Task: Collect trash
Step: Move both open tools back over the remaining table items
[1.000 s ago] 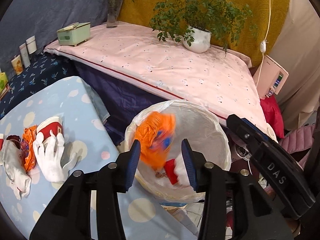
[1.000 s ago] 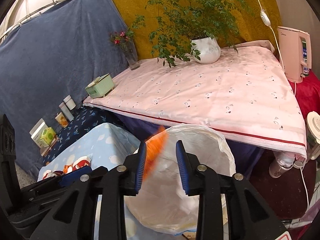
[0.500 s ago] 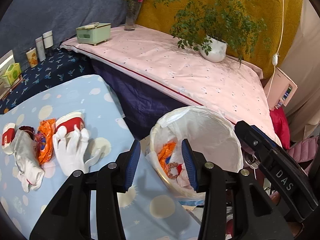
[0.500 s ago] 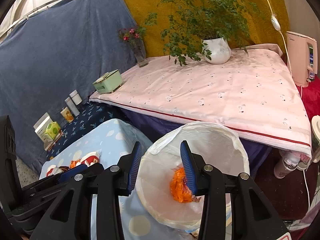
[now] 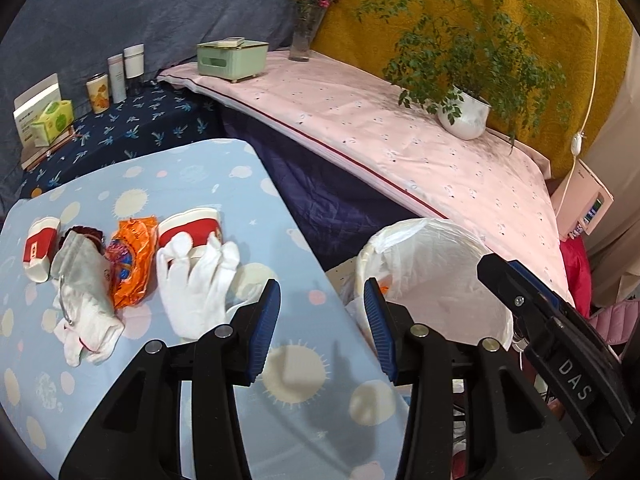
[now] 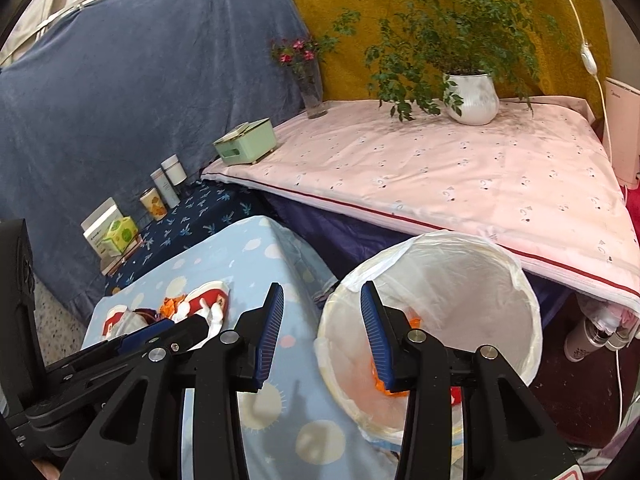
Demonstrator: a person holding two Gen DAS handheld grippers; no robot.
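Observation:
Above the blue spotted table's edge, beside the bin, my left gripper (image 5: 320,320) is open; its jaws are opening with nothing between them. On the table lie a red-and-white paper cup (image 5: 192,228), a white glove (image 5: 196,284), an orange wrapper (image 5: 132,260), a grey-white cloth (image 5: 84,280) and a second cup (image 5: 38,248). My right gripper (image 6: 320,320) hangs open and empty over the gap between table and the bag-lined bin (image 6: 520,276). An orange wrapper (image 6: 384,384) lies inside the bin.
A pink-covered platform (image 5: 400,140) runs behind the bin, bearing a potted plant (image 5: 464,112), a flower vase (image 5: 304,40) and a green box (image 5: 232,58). Cans and cartons (image 5: 116,76) stand on a dark blue surface at the left. A bottle (image 6: 580,340) stands on the floor.
The orange wrapper that was falling between the jaws has dropped into the bin. Both grippers have swung left, away from above the bin toward the table. The right jaws widened.

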